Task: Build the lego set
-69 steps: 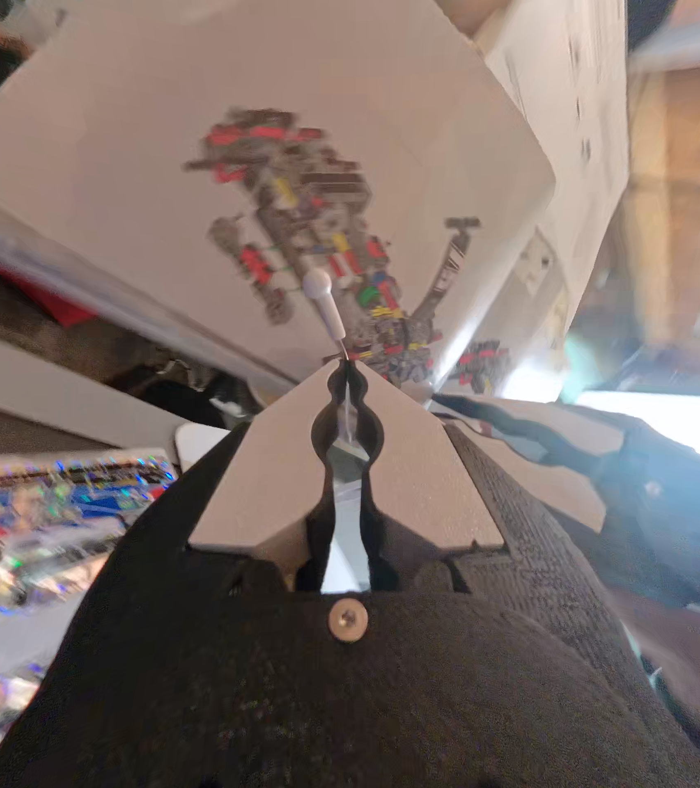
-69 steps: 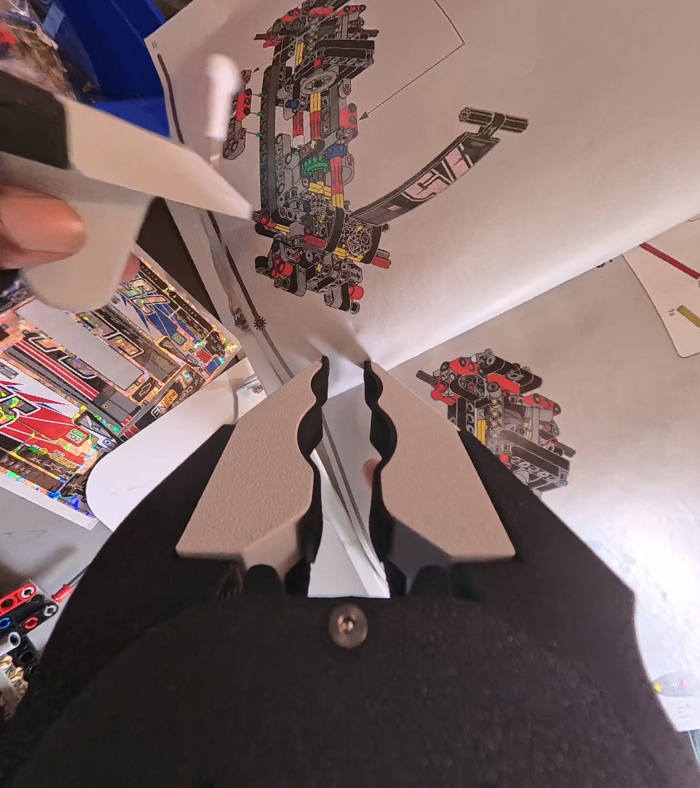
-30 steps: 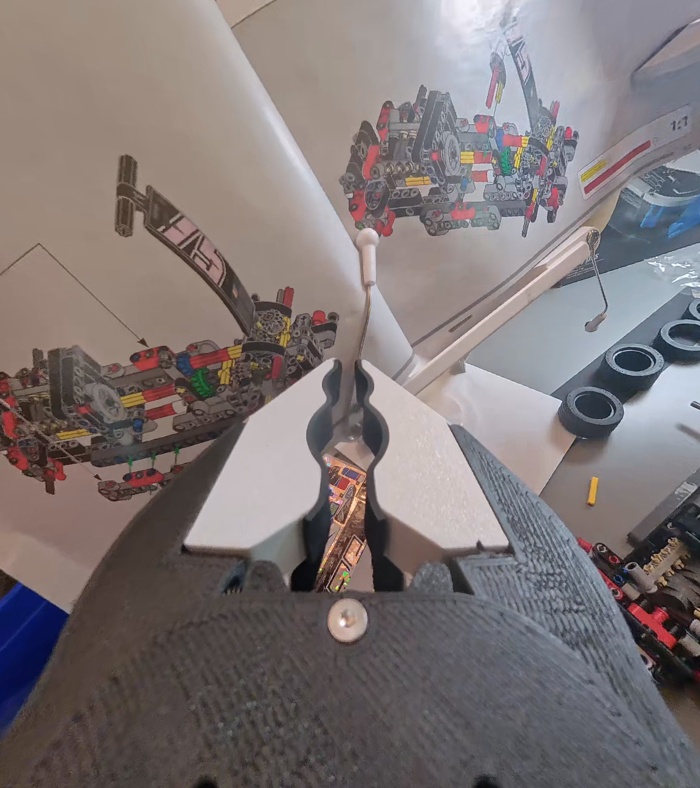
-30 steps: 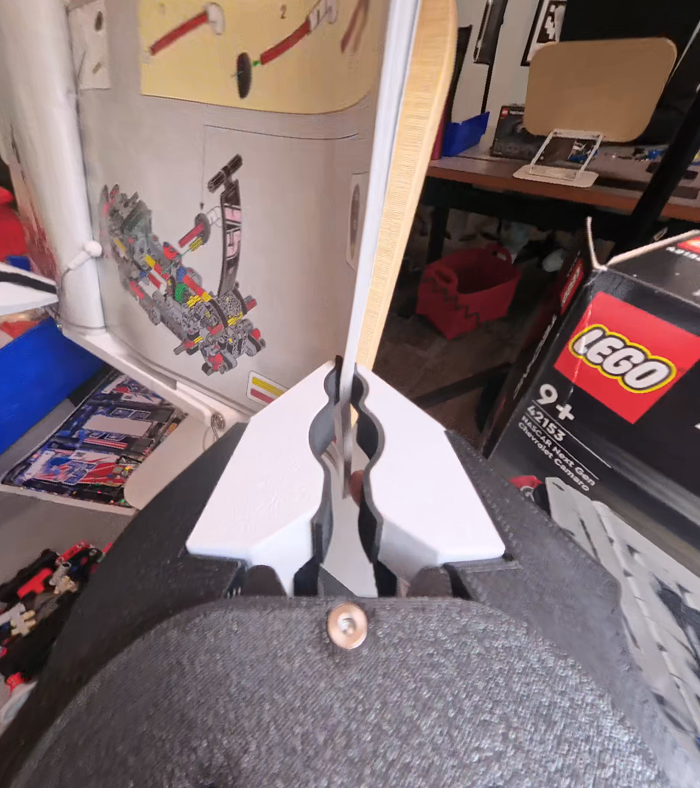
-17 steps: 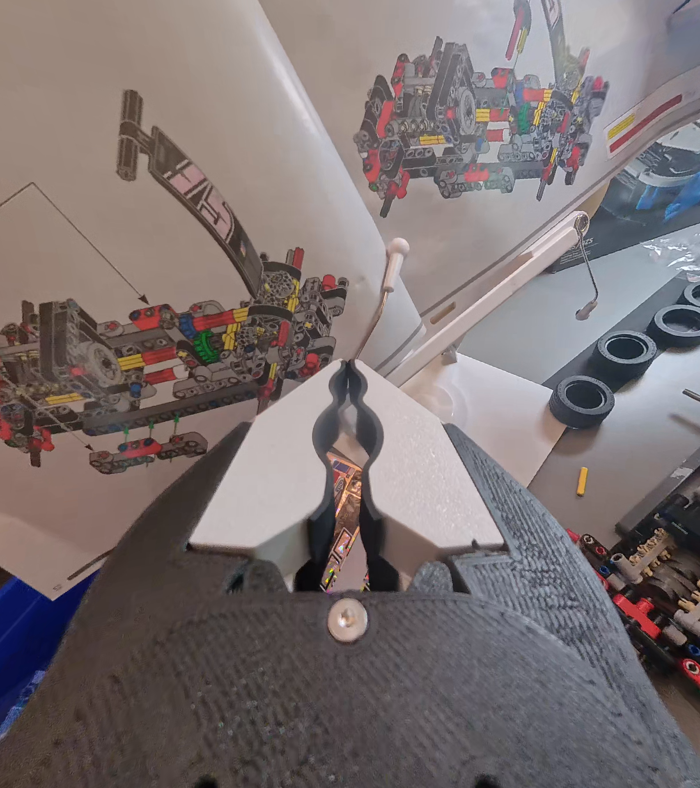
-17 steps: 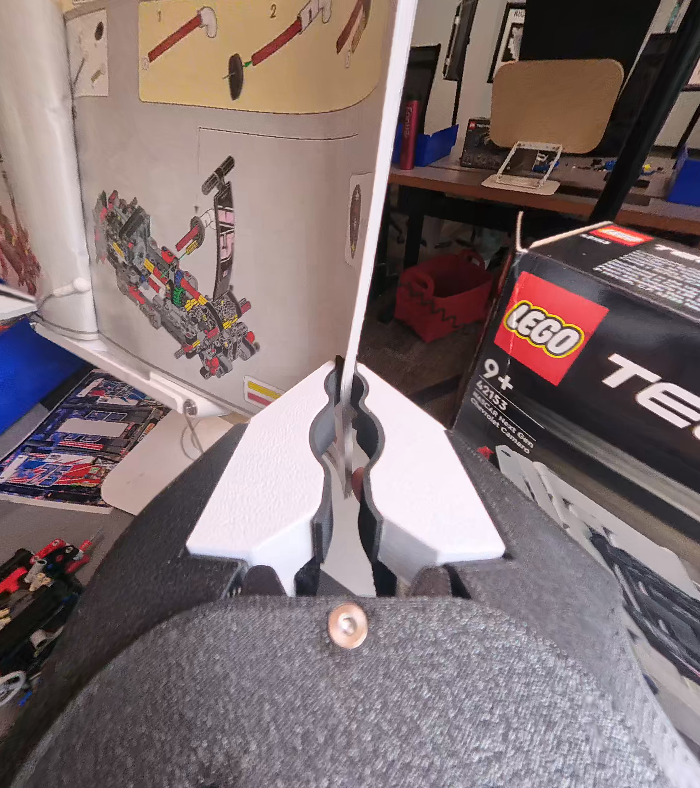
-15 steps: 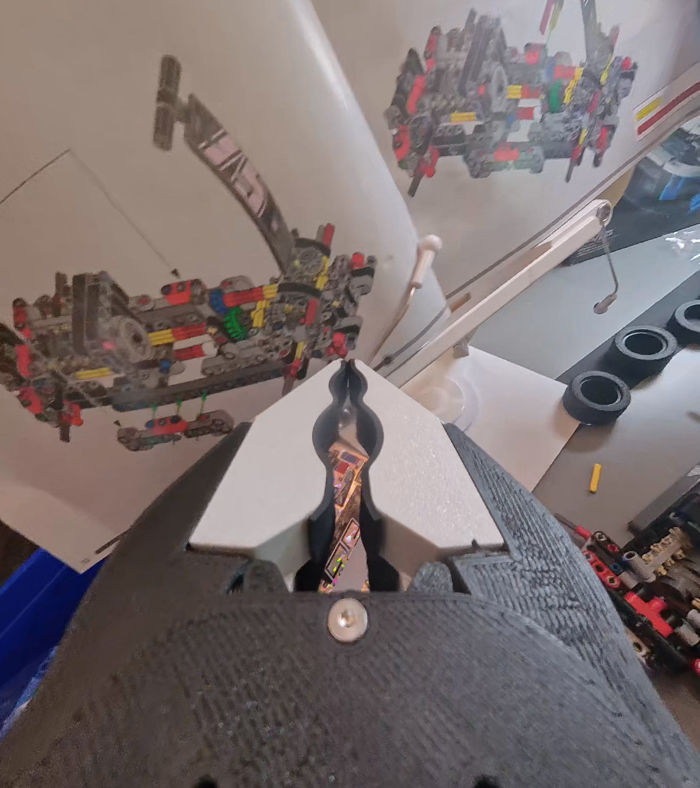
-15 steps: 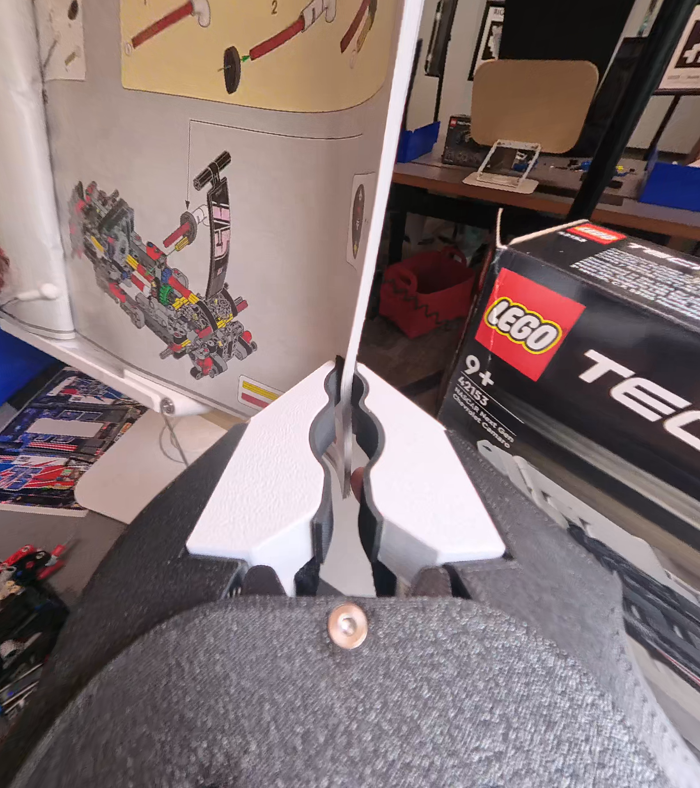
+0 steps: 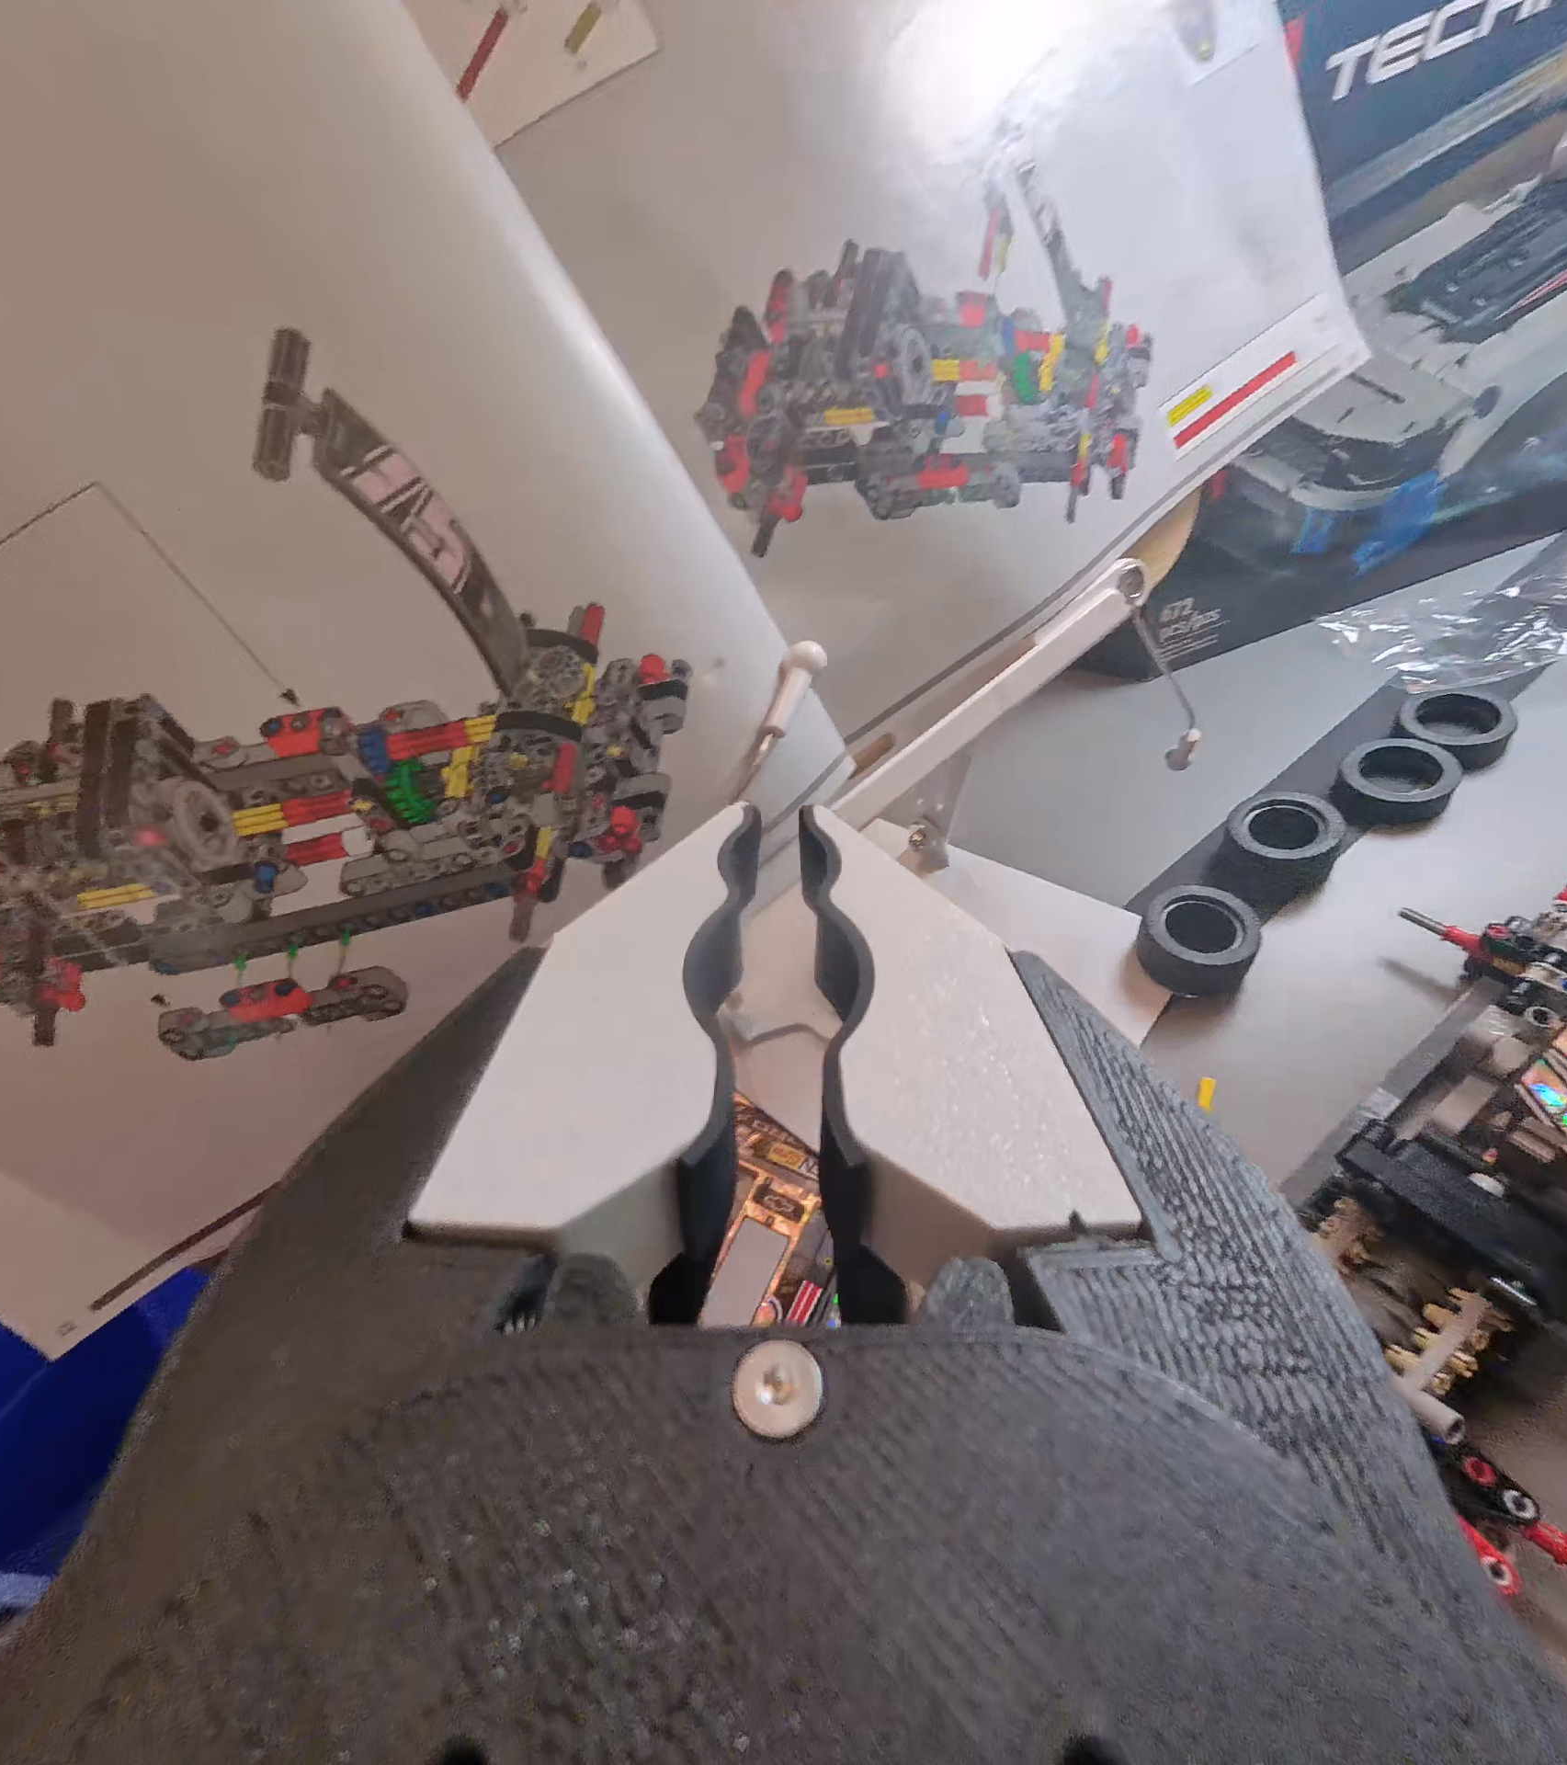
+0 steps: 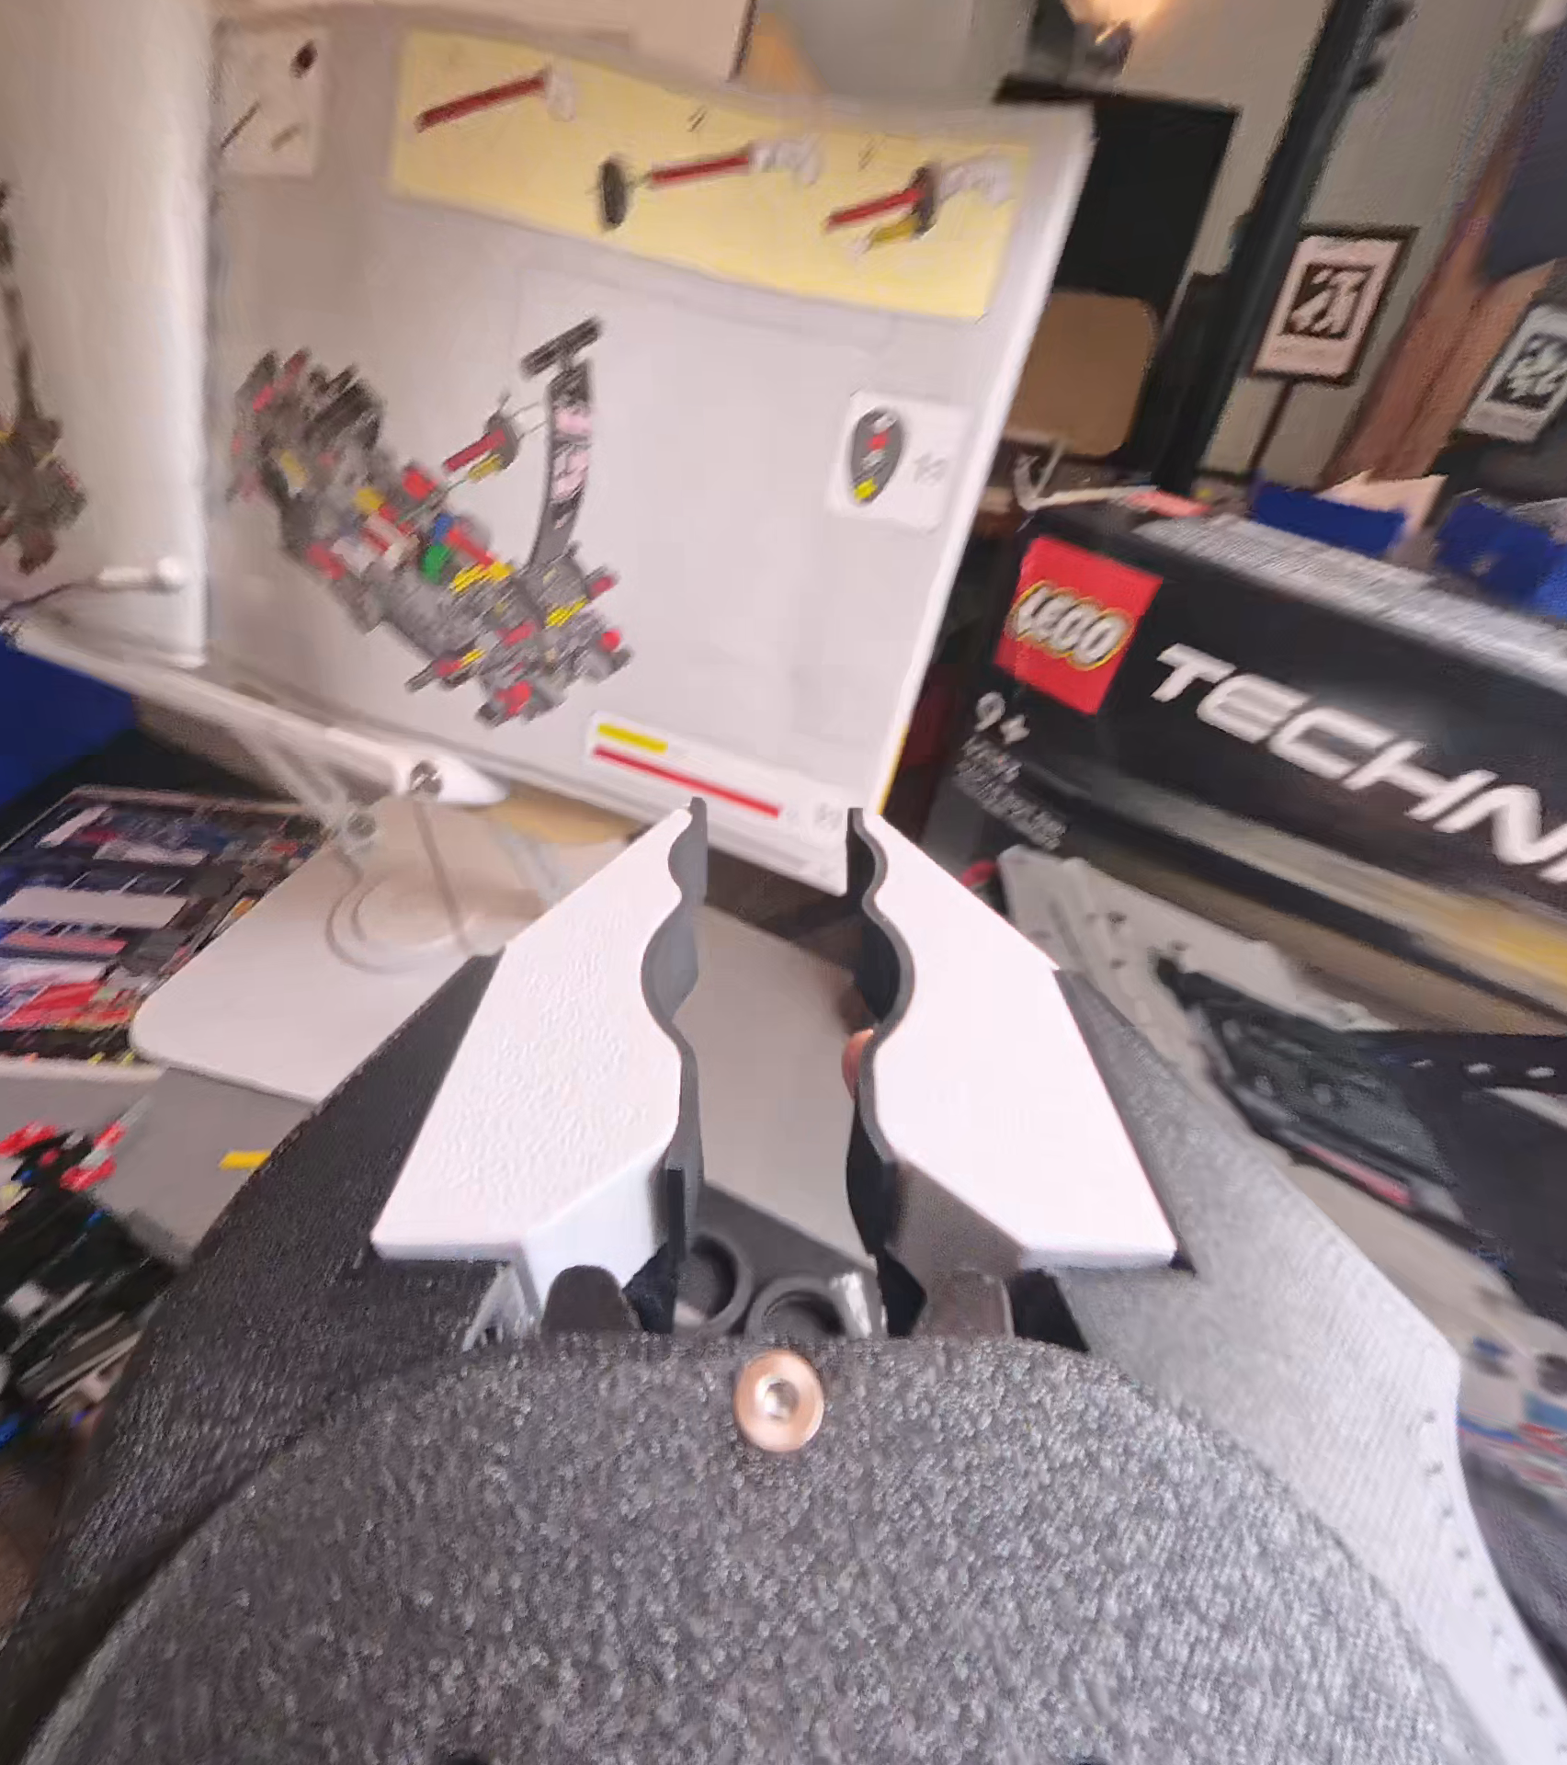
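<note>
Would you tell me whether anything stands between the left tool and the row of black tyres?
Nothing visible blocks it: the open left tool faces the stand's white base, and the tyres sit on the table beyond.

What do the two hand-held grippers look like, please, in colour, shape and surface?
The left gripper and the right gripper look alike. Each has two light grey, wedge-shaped fingers with a grainy surface and wavy black inner pads. The fingers sit on a rounded body of rough, layered plastic, black on the left one and dark grey on the right one, with one silver screw in the middle. No cables or sleeves are visible.
</note>
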Demonstrator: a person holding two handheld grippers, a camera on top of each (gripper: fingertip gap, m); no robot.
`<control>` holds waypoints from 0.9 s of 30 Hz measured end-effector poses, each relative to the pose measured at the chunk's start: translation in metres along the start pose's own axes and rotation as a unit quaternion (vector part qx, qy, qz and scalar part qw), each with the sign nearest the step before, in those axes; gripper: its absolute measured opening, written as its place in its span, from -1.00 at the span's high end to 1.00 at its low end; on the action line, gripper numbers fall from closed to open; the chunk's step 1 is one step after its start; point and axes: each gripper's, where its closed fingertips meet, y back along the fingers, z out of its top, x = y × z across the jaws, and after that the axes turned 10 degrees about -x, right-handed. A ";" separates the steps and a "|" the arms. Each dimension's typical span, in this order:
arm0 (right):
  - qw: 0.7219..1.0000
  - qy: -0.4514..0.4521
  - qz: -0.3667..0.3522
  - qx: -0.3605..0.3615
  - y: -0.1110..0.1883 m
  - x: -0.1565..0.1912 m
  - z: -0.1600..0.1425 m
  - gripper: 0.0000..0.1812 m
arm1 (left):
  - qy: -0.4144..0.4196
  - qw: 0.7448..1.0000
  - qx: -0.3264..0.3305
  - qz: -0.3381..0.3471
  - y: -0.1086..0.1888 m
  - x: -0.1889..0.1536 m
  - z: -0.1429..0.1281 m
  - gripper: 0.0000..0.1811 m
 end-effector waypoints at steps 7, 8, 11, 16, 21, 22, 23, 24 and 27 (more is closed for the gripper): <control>0.994 0.051 0.095 0.024 0.017 0.116 -0.054 0.64 | 0.041 0.996 -0.056 -0.052 0.029 -0.072 0.008 0.94; 0.995 0.053 0.089 -0.002 0.023 0.129 -0.050 0.63 | 0.046 0.995 -0.077 -0.039 0.040 -0.076 0.008 0.94; 0.995 0.045 0.044 -0.077 0.046 0.154 -0.041 0.50 | 0.082 0.989 -0.125 0.003 0.077 -0.079 -0.005 0.89; 0.995 -0.008 0.053 -0.081 0.075 0.201 -0.033 0.15 | 0.143 0.980 -0.121 0.073 0.134 -0.065 -0.049 0.57; 0.994 -0.044 0.045 -0.092 0.121 0.231 -0.026 0.14 | 0.186 0.966 -0.149 0.095 0.175 -0.056 -0.062 0.46; 0.994 -0.032 0.039 -0.100 0.128 0.232 -0.029 0.19 | 0.178 0.968 -0.151 0.089 0.177 -0.055 -0.060 0.44; 0.993 -0.014 0.048 -0.107 0.132 0.236 -0.033 0.24 | 0.170 0.969 -0.156 0.087 0.178 -0.053 -0.059 0.43; 0.992 0.006 0.059 -0.108 0.132 0.238 -0.037 0.26 | 0.168 0.968 -0.163 0.085 0.180 -0.051 -0.057 0.43; 0.989 0.019 0.089 -0.115 0.130 0.239 -0.042 0.29 | 0.181 0.965 -0.173 0.079 0.183 -0.048 -0.052 0.44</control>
